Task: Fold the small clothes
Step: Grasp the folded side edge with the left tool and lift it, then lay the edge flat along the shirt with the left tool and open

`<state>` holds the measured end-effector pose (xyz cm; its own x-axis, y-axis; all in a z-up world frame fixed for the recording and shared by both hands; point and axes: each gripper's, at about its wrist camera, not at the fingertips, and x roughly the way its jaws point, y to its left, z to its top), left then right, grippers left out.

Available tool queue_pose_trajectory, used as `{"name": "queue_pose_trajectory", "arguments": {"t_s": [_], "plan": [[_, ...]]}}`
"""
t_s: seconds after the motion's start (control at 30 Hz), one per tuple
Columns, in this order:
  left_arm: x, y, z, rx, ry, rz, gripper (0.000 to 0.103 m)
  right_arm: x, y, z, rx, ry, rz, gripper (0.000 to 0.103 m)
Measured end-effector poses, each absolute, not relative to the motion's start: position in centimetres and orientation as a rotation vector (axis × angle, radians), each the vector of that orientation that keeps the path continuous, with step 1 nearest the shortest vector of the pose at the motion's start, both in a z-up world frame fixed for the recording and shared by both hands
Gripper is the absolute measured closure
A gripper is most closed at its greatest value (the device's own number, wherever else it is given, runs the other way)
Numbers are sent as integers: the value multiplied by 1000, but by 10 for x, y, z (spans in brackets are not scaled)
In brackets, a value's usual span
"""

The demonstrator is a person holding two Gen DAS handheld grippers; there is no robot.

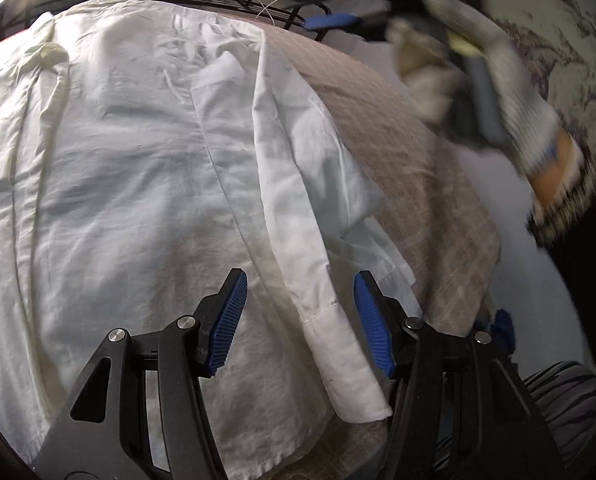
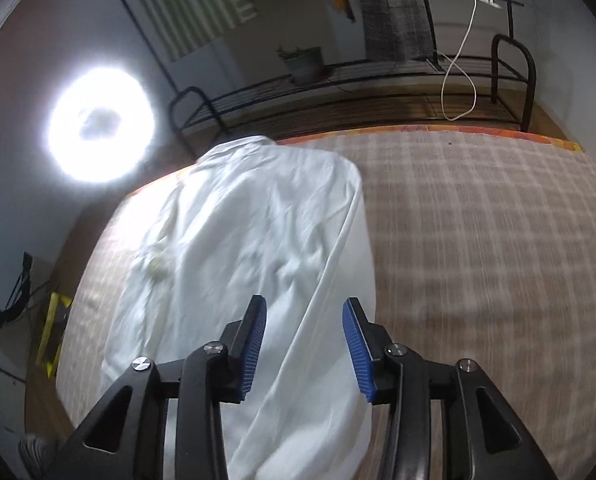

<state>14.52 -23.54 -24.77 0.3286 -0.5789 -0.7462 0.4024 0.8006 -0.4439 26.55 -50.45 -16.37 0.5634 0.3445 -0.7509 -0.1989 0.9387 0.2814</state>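
Observation:
A white shirt (image 1: 138, 168) lies spread on a checked beige cloth (image 1: 410, 160). One sleeve (image 1: 330, 312) is folded over its right side, with the cuff near me. My left gripper (image 1: 300, 284) is open, low over the sleeve, with a blue pad on each side of it. In the right wrist view the shirt (image 2: 238, 248) lies to the left on the checked cloth (image 2: 478, 240). My right gripper (image 2: 304, 308) is open and empty above the shirt's near edge. It also shows blurred in the left wrist view (image 1: 334, 22), held by a gloved hand (image 1: 498, 80).
A black metal rack (image 2: 338, 80) with a potted plant (image 2: 304, 64) and a white cable (image 2: 458, 80) stands beyond the far edge. A bright round lamp (image 2: 102, 124) glares at the left. A striped item (image 1: 566, 404) lies at the lower right.

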Motion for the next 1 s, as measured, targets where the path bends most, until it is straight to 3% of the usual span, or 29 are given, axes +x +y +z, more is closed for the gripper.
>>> {"name": "queue_pose_trajectory", "arguments": {"t_s": [0.03, 0.13, 0.17, 0.23, 0.27, 0.3, 0.37, 0.7, 1.0], "plan": [[145, -236, -248, -185, 1055, -645, 50, 280, -505, -167, 181, 926, 307, 60], [148, -238, -253, -183, 1081, -649, 89, 314, -504, -179, 189, 962, 265, 60], [149, -239, -255, -178, 1085, -643, 93, 323, -503, -184, 185, 973, 251, 60], [149, -240, -256, -178, 1078, -654, 97, 339, -500, -193, 180, 992, 242, 70], [148, -240, -255, -180, 1074, -658, 100, 343, -499, -196, 180, 997, 249, 80], [147, -239, -254, -187, 1070, -663, 100, 348, -496, -200, 172, 1009, 253, 92], [146, -238, -251, -202, 1064, -673, 101, 353, -493, -204, 143, 1019, 245, 103], [145, -231, -244, -375, 1058, -722, 102, 347, -450, -151, -52, 888, 290, 103], [159, -220, -272, -477, 1170, -672, 102, 375, -355, -200, -270, 938, 350, 103]]}}
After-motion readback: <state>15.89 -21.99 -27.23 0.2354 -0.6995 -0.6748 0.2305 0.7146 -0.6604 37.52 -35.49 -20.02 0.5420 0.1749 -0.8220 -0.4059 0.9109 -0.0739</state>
